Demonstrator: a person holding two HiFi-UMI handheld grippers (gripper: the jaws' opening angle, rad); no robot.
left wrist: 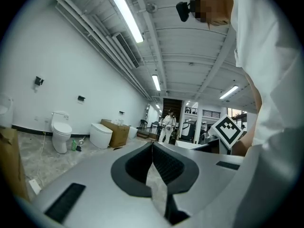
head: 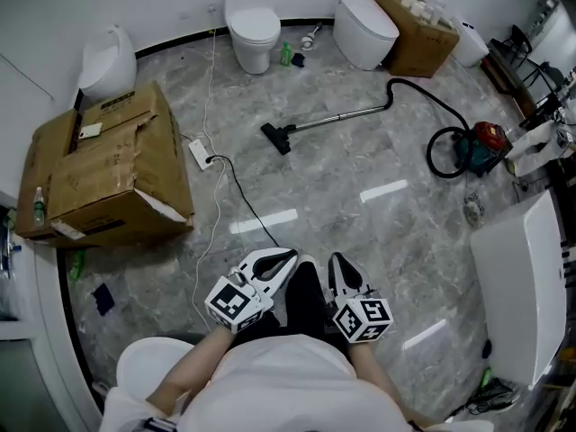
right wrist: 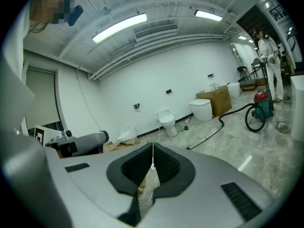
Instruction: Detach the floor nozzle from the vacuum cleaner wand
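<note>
Holding left gripper (head: 273, 268) and right gripper (head: 345, 275) at waist, jaws pressed together, empty, likely because floor nozzle (head: 277, 138) and wand (head: 342, 115) lie well ahead.

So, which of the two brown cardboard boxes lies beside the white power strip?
The large dented cardboard box at the left; the smaller one stands at the far wall, beside a white toilet.

Grey marbled floor (head: 342, 183), glossy. Mid-floor: floor nozzle (head: 277, 138) attached to wand (head: 340, 116), black hose (head: 430, 96) looping to red canister (head: 482, 142) at right. By far wall: white toilet (head: 253, 29), green bottle (head: 285, 55), second toilet (head: 364, 31), cardboard box (head: 412, 18). Left: large torn carton (head: 108, 171), power strip (head: 199, 154) just beside.
</note>
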